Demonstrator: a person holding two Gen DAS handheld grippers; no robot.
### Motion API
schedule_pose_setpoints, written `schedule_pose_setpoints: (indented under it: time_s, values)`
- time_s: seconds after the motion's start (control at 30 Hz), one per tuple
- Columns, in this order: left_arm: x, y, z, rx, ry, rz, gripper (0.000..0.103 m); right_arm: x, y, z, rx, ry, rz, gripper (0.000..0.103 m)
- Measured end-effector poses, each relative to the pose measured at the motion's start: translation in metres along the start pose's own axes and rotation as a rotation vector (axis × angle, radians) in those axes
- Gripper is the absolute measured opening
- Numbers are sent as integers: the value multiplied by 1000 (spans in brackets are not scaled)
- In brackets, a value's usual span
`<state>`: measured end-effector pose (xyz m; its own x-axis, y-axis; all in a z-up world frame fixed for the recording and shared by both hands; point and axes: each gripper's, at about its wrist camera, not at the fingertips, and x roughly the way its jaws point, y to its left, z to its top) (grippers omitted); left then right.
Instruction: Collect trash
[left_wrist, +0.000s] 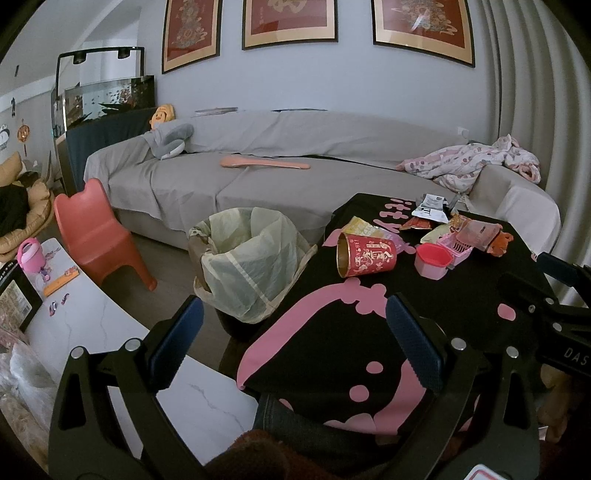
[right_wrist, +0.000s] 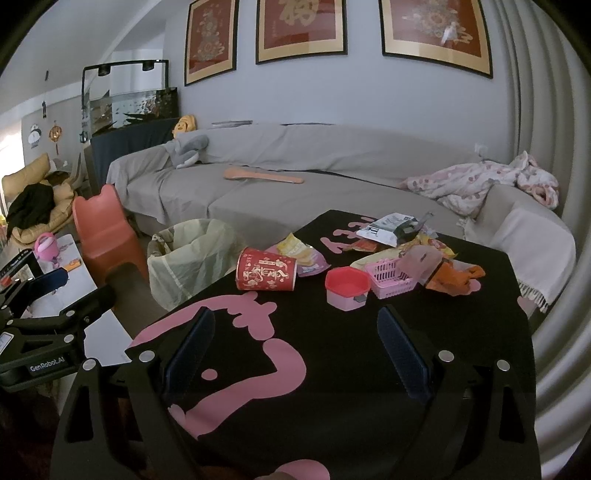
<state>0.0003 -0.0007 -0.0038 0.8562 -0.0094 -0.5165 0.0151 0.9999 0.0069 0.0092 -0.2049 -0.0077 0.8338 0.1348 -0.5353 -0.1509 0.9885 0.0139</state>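
The near half of the black table with pink shapes (right_wrist: 332, 369) lies bare, open to a gripper. Farther back, a red paper cup lying on its side (right_wrist: 266, 275), a pink lidded box (right_wrist: 347, 288), a pink plastic basket (right_wrist: 393, 275) and crumpled wrappers (right_wrist: 388, 225) crowd the surface. The lined waste bin (left_wrist: 251, 258), left of the table, is open-topped.

The bin (left_wrist: 236, 325) hides beneath its liner bag (left_wrist: 251, 258), wrappers (right_wrist: 391, 229) overlapping.

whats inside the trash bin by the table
The trash bin shows only its pale liner bag, opened over the rim. No trash shows inside, but the bottom is hidden by the bag's folds.
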Motion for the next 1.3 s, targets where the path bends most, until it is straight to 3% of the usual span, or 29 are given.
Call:
schedule_pose_setpoints:
  time_s: [1.3]
  values:
    - [5,1,-6,-6,4,-4,95,-1,0,-1,-2,-2,-1,86]
